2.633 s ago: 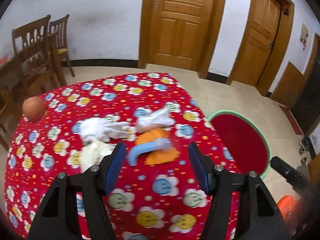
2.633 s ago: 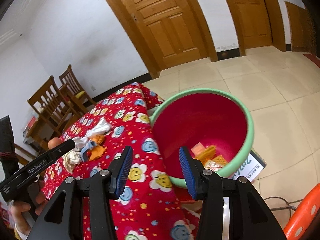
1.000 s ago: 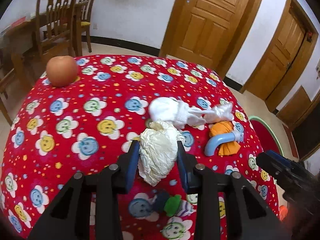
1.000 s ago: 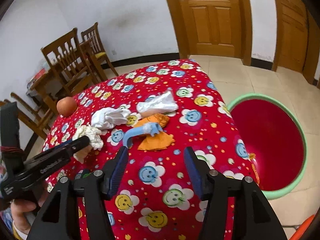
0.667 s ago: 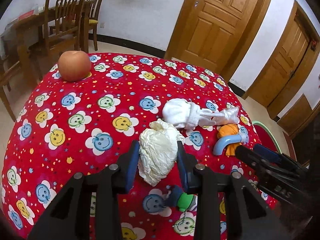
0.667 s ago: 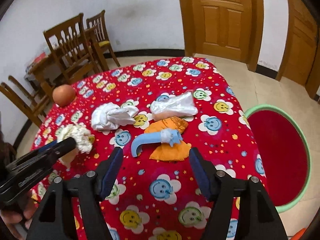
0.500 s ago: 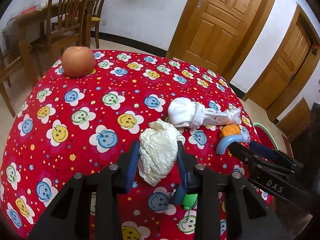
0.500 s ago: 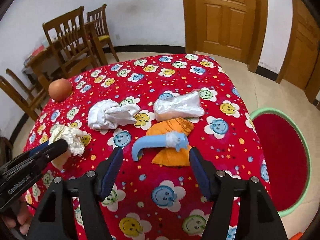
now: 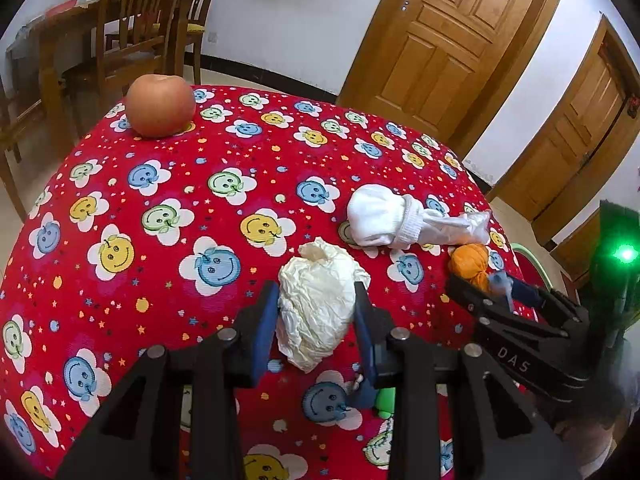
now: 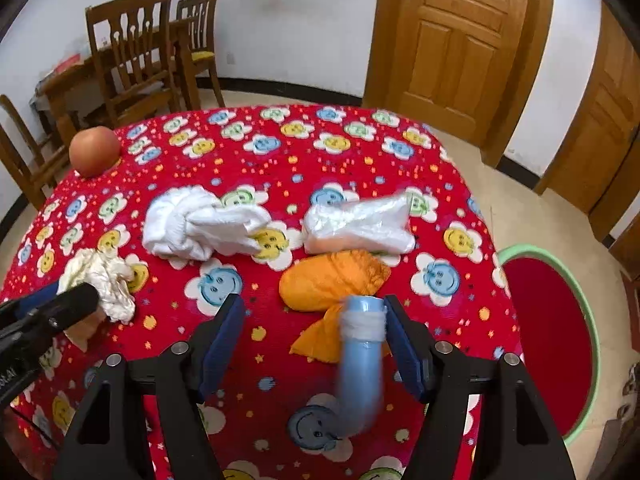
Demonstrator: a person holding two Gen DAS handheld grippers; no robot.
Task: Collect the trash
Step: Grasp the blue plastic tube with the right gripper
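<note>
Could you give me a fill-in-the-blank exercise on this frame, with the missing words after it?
1. The left gripper is shut on a crumpled cream ____.
2. The round fruit at the far corner of the tablecloth is an ____.
3. The light blue tube between the right gripper's open fingers lies on top of an ____ wrapper.
4. The red bin beside the table has a ____ rim.

Missing words: paper wad; apple; orange; green
</note>
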